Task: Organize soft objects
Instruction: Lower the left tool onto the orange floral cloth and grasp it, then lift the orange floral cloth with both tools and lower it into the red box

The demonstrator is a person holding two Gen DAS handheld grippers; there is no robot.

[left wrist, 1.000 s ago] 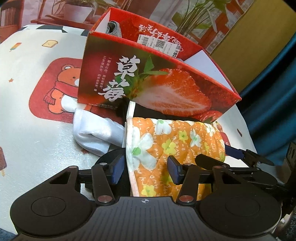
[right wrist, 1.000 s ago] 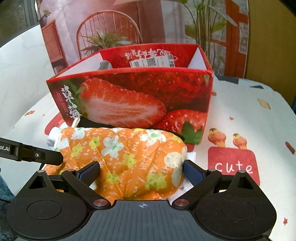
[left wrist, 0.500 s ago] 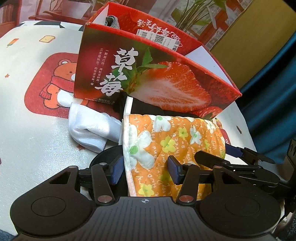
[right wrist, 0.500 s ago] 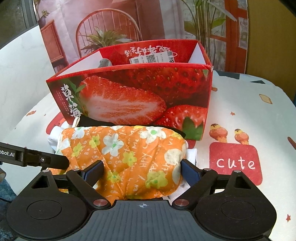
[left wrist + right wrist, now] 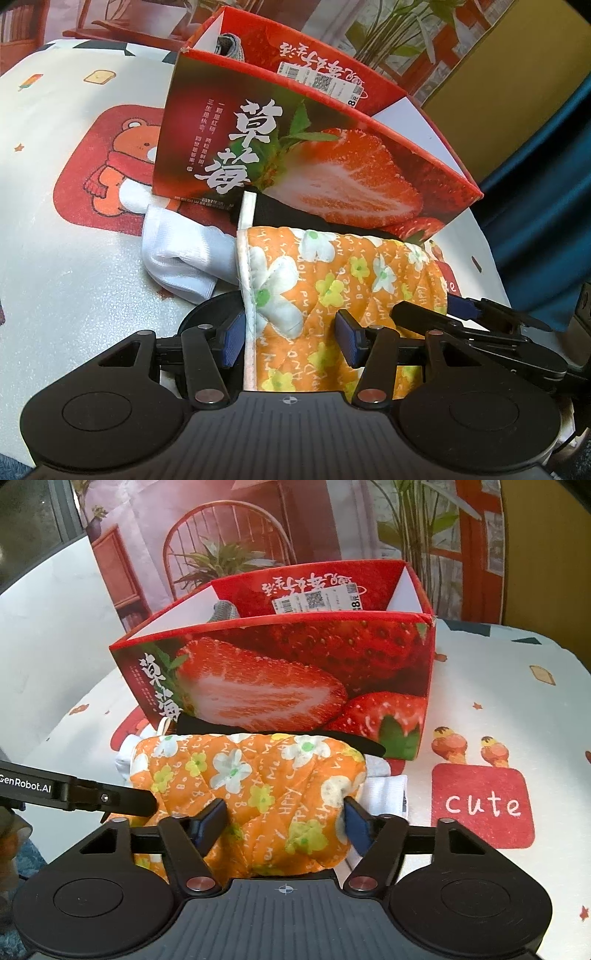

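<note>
We are closing our right gripper [image 5: 284,821] on the rounded end of the orange floral mitt [image 5: 255,794], and our left gripper [image 5: 290,336] is clamping its hemmed cuff end. The mitt is lying lengthwise along the front of the strawberry box [image 5: 295,672], reading "HAPPY"; the tablecloth [image 5: 484,805] is saying "cute".

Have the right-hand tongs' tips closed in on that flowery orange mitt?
Yes. The right tongs are closing, tips now pinching the orange oven mitt; the strawberry box stays put.
</note>
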